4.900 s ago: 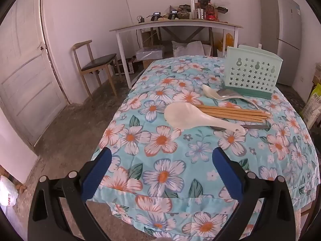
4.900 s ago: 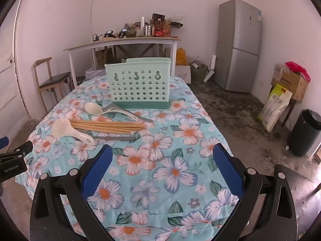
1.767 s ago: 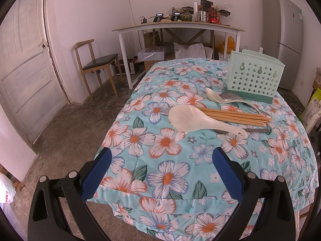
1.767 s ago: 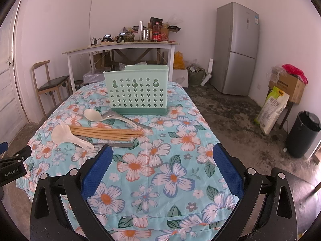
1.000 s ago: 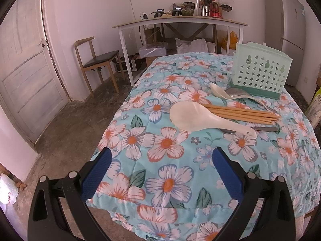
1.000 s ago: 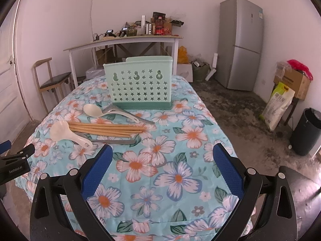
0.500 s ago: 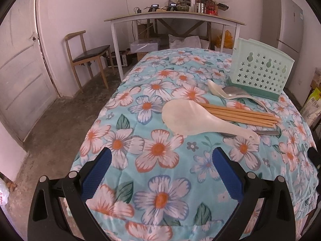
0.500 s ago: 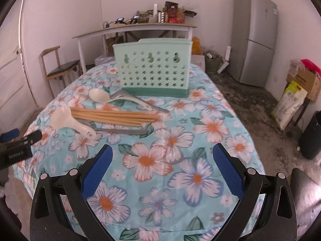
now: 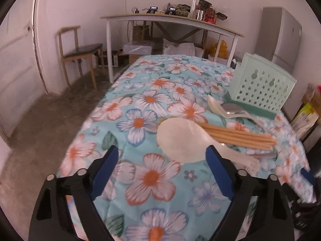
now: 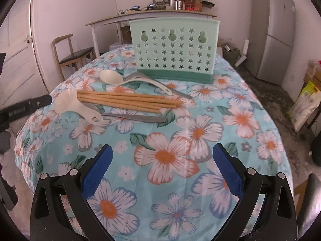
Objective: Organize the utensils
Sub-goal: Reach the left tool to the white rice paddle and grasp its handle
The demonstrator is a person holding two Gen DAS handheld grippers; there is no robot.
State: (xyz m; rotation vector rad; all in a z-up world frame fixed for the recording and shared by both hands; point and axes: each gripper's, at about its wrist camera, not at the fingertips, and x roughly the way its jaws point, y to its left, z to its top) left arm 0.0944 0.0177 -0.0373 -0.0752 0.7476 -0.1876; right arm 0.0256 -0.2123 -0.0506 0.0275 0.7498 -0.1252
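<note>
Hovering low over the flowered counter [image 10: 198, 132], both tongs gape wide and hold nothing — left tongs [image 9: 161, 167] just before the white rice paddle [image 9: 186, 140], right tongs [image 10: 163, 168] farther back. Beyond the paddle lie chopsticks [image 10: 128, 100], then spoons [image 10: 120, 80], then the upright mint utensil holder [image 10: 174, 48]; its inside is hidden.

White walls, concrete floor [image 9: 50, 108], wooden chair [image 9: 80, 54], cluttered bench [image 9: 172, 20], grey fridge [image 10: 272, 30].

Floral-clothed table [image 10: 200, 132] held green caddy [image 10: 174, 50], chopsticks [image 10: 128, 100], rice paddle [image 10: 74, 105], white spoon [image 10: 112, 77], metal spoons [image 10: 138, 117]
</note>
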